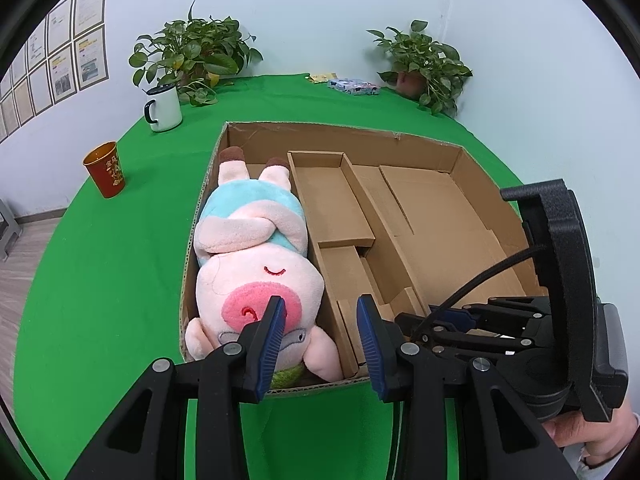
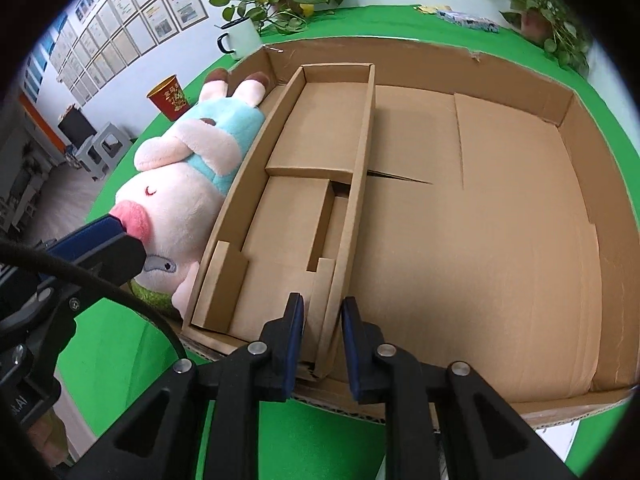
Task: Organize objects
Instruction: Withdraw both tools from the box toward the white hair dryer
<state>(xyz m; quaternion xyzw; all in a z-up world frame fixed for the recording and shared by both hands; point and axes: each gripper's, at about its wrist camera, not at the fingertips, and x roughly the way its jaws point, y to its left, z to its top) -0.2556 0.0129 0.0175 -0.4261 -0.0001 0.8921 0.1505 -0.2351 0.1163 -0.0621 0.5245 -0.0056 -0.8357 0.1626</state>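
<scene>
Plush pig [image 1: 256,264] in box [image 1: 472,168], under left gripper [image 1: 320,320].

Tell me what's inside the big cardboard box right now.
The cardboard box holds a plush pig along its left side and a cardboard insert tray beside it. The floor under the pig is hidden.

one plush pig [image 1: 256,264], two potted plants [image 1: 192,52], two cups [image 1: 164,108]
</scene>
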